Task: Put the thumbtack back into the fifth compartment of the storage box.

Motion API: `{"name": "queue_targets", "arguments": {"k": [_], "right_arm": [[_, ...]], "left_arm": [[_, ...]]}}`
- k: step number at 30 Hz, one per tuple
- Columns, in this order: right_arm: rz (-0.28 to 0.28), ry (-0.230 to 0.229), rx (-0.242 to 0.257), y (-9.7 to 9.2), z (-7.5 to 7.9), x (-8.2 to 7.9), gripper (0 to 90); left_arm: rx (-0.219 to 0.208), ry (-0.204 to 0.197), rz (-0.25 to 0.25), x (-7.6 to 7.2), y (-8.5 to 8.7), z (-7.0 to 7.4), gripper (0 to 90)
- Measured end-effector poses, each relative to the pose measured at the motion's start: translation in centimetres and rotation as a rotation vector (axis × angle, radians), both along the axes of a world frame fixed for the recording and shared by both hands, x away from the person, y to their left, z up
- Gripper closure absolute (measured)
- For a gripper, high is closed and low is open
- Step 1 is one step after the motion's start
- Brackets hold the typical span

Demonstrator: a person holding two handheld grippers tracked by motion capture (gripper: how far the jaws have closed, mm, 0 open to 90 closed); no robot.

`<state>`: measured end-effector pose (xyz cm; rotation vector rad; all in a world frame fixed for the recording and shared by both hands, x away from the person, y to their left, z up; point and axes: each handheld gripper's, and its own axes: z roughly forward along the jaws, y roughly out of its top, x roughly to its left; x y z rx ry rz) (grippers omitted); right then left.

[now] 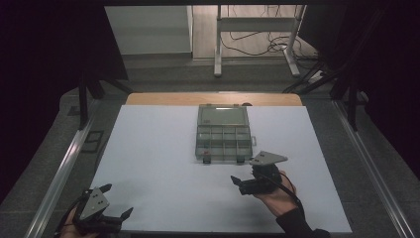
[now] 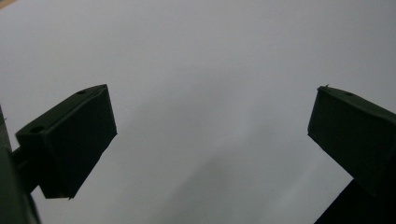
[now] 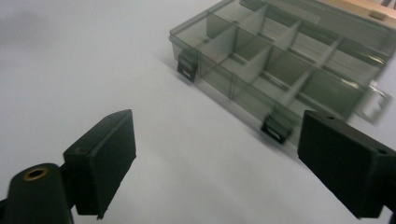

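A white counter [image 1: 163, 163] with a wooden far edge stands in a dim room; cables trail on the floor behind. No writing is readable. The compartment box [image 1: 224, 133] lies open at twelve o'clock. The right gripper [image 1: 236, 182], at five o'clock just beside the box, has fingers apart, holding nothing. The left gripper [image 1: 119, 201], at seven o'clock, likewise.

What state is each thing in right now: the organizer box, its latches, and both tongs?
Organizer box: lid open and laid back, compartments look empty.
Front latches: both undone, hanging at the box's front wall.
Left tongs: jaws open, nothing between them, over the white table.
Right tongs: jaws open, nothing held, near the box's front, apart from it.
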<state>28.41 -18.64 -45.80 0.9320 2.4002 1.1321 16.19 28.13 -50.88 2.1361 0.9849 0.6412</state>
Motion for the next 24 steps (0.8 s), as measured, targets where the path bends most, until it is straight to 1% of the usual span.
{"name": "queue_targets", "arguments": {"k": [4, 6, 9, 11, 15, 18, 21, 22, 24], "right_arm": [[-0.038, -0.014, -0.006, -2.1, -0.1, -1.6, 5.3], [-0.061, -0.024, -0.001, -3.2, -0.3, -2.5, 2.8], [-0.095, -0.039, -0.009, -4.7, -0.5, -3.8, 0.0], [-0.117, -0.040, -0.011, -5.7, -0.7, -4.6, 0.0], [-0.170, -0.042, -0.011, -7.5, -1.1, -6.0, 0.0], [-0.215, -0.030, -0.019, -8.6, -1.7, -6.8, 0.0], [-0.244, -0.001, -0.021, -9.2, -2.4, -7.2, 0.0], [-0.266, -0.006, -0.018, -9.3, -2.3, -7.2, 0.0], [-0.270, -0.017, -0.016, -9.3, -2.3, -7.3, 0.3]], "left_arm": [[-0.013, 0.001, 0.003, 0.0, 0.2, 0.0, 1.3], [-0.025, 0.003, 0.010, 0.0, 0.3, 0.0, 0.9], [-0.044, 0.006, 0.020, 0.1, 0.5, 0.1, 0.4], [-0.060, 0.009, 0.029, 0.1, 0.7, 0.1, 0.3], [-0.072, 0.013, 0.040, 0.2, 0.9, 0.1, 0.1], [-0.078, 0.014, 0.045, 0.2, 0.9, 0.1, 0.1], [-0.082, 0.012, 0.048, 0.2, 0.9, 0.1, 0.1], [-0.081, 0.014, 0.049, 0.2, 0.9, 0.1, 0.1], [-0.082, 0.014, 0.048, 0.2, 0.9, 0.2, 0.1]]}}
